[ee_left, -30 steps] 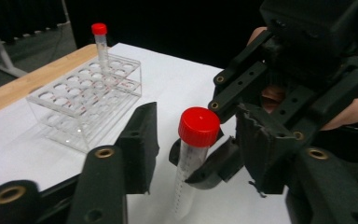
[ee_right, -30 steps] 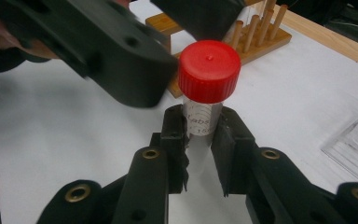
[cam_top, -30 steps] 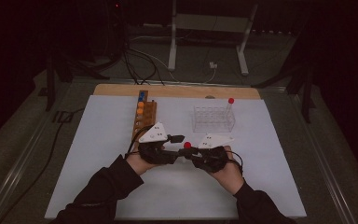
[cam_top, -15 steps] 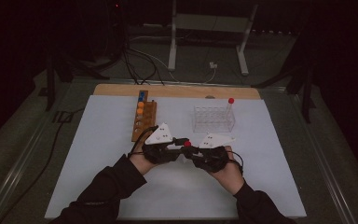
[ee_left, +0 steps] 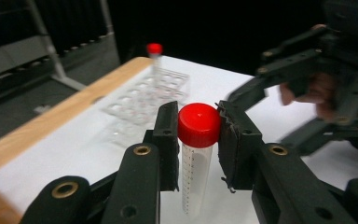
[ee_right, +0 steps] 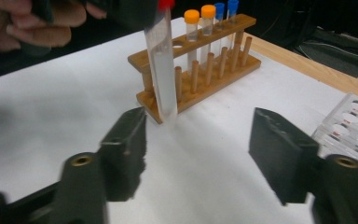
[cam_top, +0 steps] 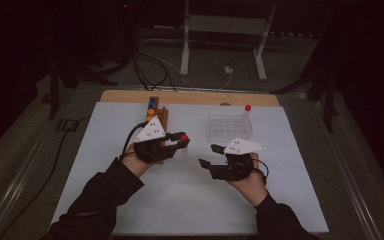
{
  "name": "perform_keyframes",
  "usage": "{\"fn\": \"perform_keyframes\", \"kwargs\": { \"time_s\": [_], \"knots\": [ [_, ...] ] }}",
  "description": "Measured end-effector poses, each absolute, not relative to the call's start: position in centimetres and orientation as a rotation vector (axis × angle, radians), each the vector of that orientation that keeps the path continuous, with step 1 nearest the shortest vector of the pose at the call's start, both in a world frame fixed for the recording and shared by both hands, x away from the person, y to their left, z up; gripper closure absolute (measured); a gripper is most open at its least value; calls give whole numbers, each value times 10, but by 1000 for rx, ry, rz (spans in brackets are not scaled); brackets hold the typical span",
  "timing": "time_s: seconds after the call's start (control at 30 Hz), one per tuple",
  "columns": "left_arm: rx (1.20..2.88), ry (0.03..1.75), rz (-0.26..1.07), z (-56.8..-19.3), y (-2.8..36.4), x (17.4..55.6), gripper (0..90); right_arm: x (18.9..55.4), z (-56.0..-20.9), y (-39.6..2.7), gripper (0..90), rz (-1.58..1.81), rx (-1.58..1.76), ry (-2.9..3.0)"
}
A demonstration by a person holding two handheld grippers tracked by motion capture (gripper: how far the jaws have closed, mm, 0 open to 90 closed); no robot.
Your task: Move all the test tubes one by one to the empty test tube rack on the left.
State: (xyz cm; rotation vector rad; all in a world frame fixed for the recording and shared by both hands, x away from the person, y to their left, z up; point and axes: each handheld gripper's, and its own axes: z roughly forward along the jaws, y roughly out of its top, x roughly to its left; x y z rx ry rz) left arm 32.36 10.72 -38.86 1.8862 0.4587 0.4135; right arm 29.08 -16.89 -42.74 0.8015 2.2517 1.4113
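Left gripper view: you are clamping the left gripper on the red-capped tube above the mat, your right gripper having just been opening, empty, with clear rack placement remaining.

Left tongs: jaws clamped on cap of red-capped clear plastic tube, tube hanging upright between pads, lifted off white table. Left hand wraps tongs' body, dark-sleeved forearm entering from bottom left.

Right tongs: jaws just been opening, now wide apart, nothing between them. Right hand under body, forearm from bottom right. Both tongs point toward each other, apart.
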Motion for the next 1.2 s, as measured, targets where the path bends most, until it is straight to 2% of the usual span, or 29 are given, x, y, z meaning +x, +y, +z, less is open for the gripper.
{"fn": "perform_keyframes", "kwargs": {
  "time_s": [0.33,0.8,1.2],
  "knots": [
    [1840,555,508,-379,144,335,716,293,-429,-171,27,1391,836,2234],
    [1777,675,603,-370,181,356,715,293,-425,-178,0,1446,825,2221],
    [1769,781,646,-400,191,381,715,293,-426,-178,0,1435,822,2228]
  ]
}}
